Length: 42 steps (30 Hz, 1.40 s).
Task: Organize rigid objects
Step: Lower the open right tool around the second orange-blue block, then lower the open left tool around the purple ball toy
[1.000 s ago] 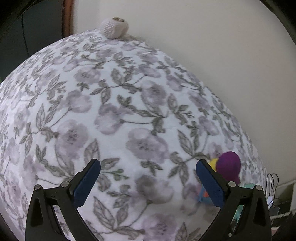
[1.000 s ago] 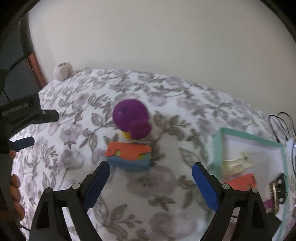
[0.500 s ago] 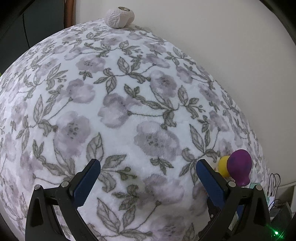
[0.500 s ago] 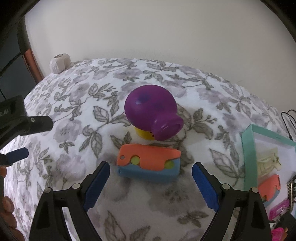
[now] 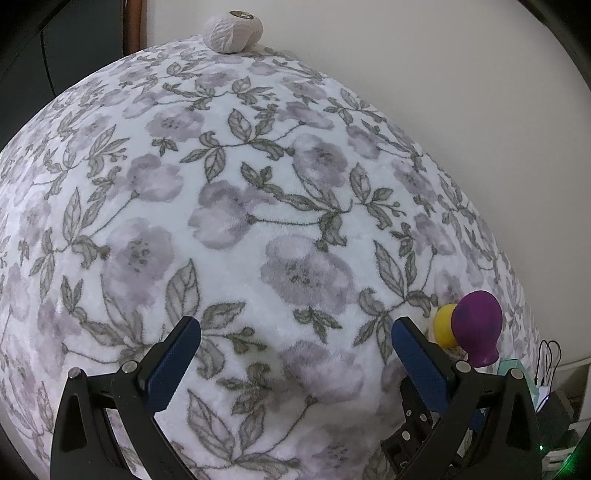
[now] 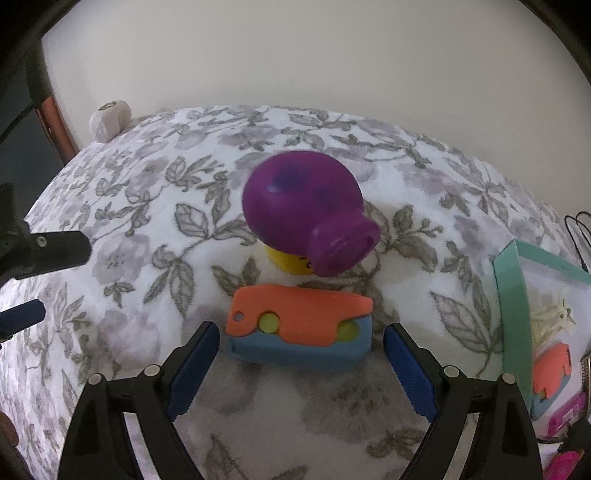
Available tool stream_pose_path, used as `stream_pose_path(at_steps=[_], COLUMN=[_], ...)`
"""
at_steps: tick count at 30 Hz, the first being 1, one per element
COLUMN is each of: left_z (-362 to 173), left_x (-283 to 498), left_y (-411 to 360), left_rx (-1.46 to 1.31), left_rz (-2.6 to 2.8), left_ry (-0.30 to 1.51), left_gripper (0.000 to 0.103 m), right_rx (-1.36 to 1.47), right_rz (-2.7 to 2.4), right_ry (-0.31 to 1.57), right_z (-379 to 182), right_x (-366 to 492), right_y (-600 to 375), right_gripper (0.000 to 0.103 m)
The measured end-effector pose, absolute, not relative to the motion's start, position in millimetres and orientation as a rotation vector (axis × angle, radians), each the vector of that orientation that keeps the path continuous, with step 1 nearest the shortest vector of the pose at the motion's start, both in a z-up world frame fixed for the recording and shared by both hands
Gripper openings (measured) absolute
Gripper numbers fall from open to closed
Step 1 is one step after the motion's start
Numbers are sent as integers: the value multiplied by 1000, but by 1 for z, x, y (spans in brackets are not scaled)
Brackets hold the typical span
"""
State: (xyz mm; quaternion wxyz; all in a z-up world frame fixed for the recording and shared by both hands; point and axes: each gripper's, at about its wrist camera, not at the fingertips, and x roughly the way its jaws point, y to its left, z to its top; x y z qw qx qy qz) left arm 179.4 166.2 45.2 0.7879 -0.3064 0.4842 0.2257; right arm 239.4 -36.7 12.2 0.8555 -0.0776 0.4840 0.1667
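An orange-and-blue block toy (image 6: 299,334) lies on the floral blanket (image 6: 155,236), just ahead of my right gripper (image 6: 301,354). That gripper is open, its blue pads wider than the toy and a little nearer than it, with nothing between them. Behind the toy a purple bulb-shaped toy (image 6: 306,221) rests on a yellow piece (image 6: 288,262). In the left wrist view the purple toy (image 5: 478,332) and yellow piece (image 5: 445,325) sit to the right of my left gripper (image 5: 295,343), which hangs open over bare blanket (image 5: 221,221).
A teal-rimmed tray (image 6: 511,306) at the right holds a cream piece, another orange-and-blue toy (image 6: 552,373) and pink items. A pale yarn ball (image 5: 232,31) sits at the far blanket edge by the wall. Cables (image 6: 580,229) lie at the right edge.
My right gripper has come lower and closer to the orange-and-blue toy, which now looks larger between the pads. The left view has shifted only slightly.
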Motion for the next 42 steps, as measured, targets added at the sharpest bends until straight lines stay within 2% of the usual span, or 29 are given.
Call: stream_pose_path(at_steps=[30, 42], left_z=[48, 44], left_x=[197, 207], left_y=[127, 103], left_rx=[-578, -591], left_rz=[336, 230], left_ry=[1053, 1027], left_gripper=[103, 103], right_rx=[-27, 23], right_rz=[285, 309], right_ry=[990, 989], right_z=[16, 21], right_x=[251, 253], right_y=[-93, -106], right_gripper=[91, 76])
